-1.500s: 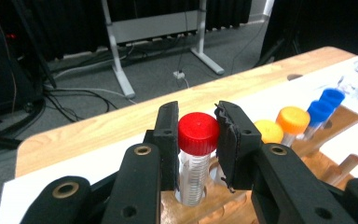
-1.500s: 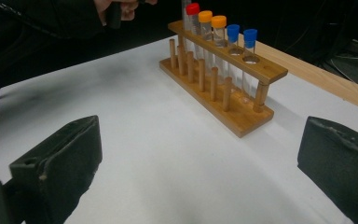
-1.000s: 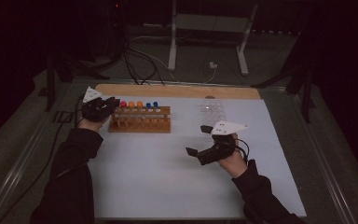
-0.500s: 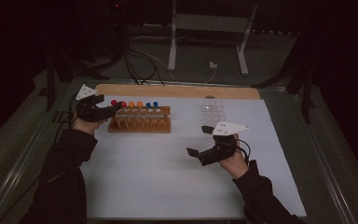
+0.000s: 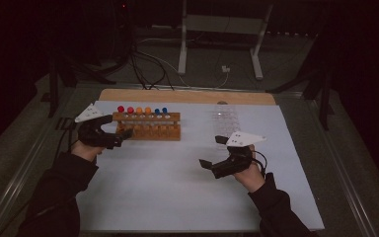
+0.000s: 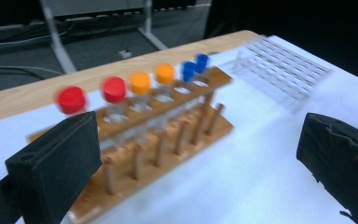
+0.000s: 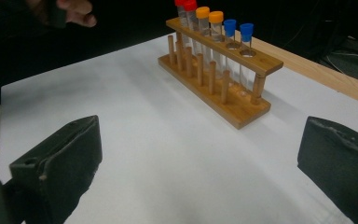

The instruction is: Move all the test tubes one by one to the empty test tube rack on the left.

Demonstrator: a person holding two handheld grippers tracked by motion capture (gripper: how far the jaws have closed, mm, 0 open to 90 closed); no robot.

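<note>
A wooden test-tube rack (image 5: pixel 148 129) stands on the white mat (image 5: pixel 177 192) at the back left. It holds two red-capped tubes (image 5: pixel 121 109), two orange-capped (image 5: pixel 139 110) and two blue-capped (image 5: pixel 161 111). My left gripper (image 5: pixel 121 136) is open just off the rack's left front corner. In the left gripper view the rack (image 6: pixel 168 126) stands close ahead, between the open gripper's (image 6: pixel 198 154) jaws. My right gripper (image 5: pixel 212 151) is open over the mat's middle right, with nothing in it. In the right gripper view the gripper (image 7: pixel 200 158) faces the rack (image 7: pixel 223 70) from a distance.
A clear plastic rack (image 5: pixel 225 118) lies on the mat to the right of the wooden one, also in the left gripper view (image 6: pixel 284 70). A wooden strip (image 5: pixel 187 96) runs along the table's far edge. Cables and a metal stand (image 5: pixel 217 29) lie beyond.
My left gripper has drawn back from the rack's left end toward the person and now sits lower, in front of that corner. The right gripper has stayed in place.
</note>
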